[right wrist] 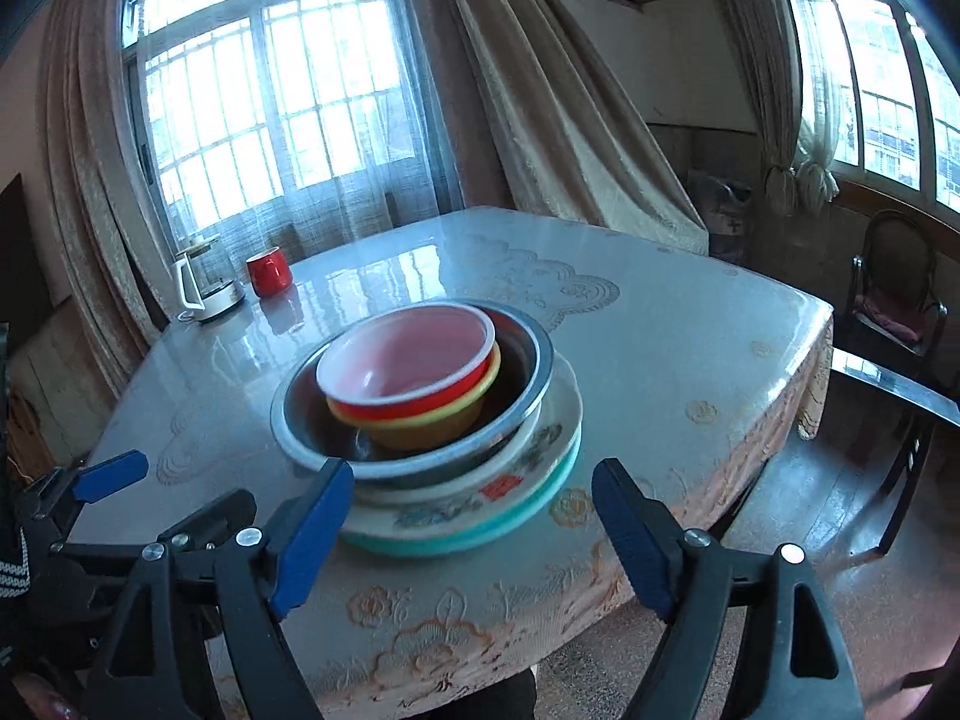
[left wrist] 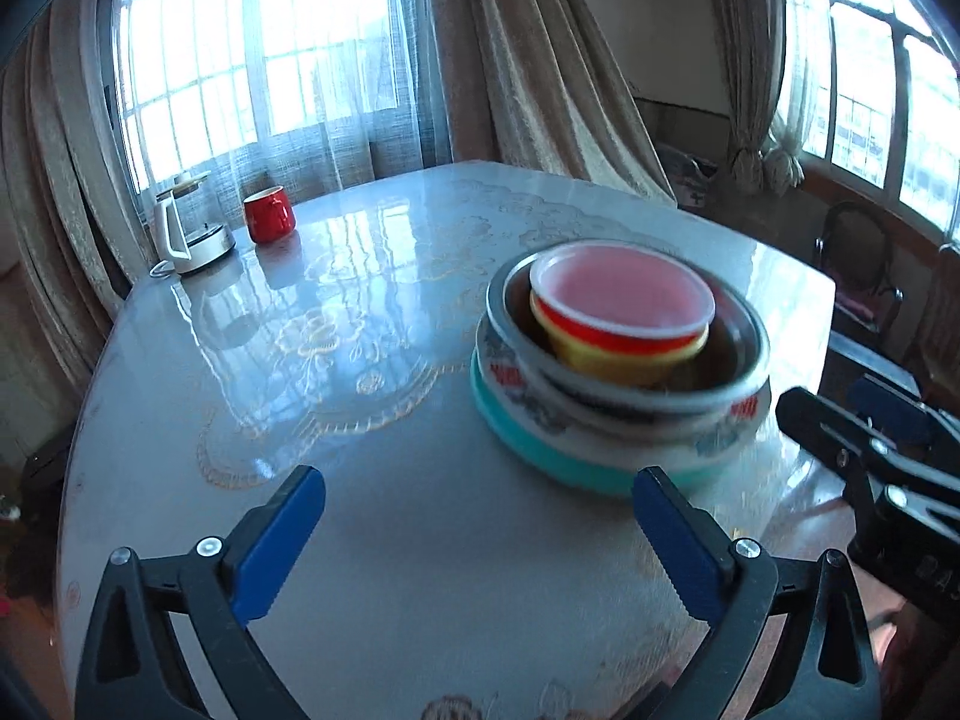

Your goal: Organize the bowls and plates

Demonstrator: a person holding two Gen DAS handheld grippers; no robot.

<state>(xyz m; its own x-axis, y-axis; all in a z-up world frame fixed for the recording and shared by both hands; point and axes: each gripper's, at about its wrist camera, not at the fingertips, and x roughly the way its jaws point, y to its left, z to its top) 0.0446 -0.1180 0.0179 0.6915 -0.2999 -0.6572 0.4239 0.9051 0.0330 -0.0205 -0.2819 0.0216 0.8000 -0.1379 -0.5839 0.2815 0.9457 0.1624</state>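
Left gripper angled downward over the table, blue pads spread wide with nothing but bare tabletop between them. Right gripper tilted downward too, just short of the table's near edge, pads apart and gripping nothing; teal plate rim seen in the gap between them but untouched.

Dishes stacked in one pile near the front right part of the table: teal plate at the bottom, patterned plate on it, steel bowl on that, yellow bowl nested inside, red bowl topmost and leaning slightly. In the left wrist view, same stack ahead and to the right of the left gripper, red bowl on top; right gripper visible at the far right edge, beside the stack.

Wide stretch of glossy, open tabletop left of the stack and beyond it. Table edge close under the right gripper, with the embroidered cloth hanging down; right-hand corner of the table not far past the stack.

At the far left corner, well apart from the pile: red mug and white kettle side by side. Past the table's right side, a dark chair under the window. Curtains behind the table.
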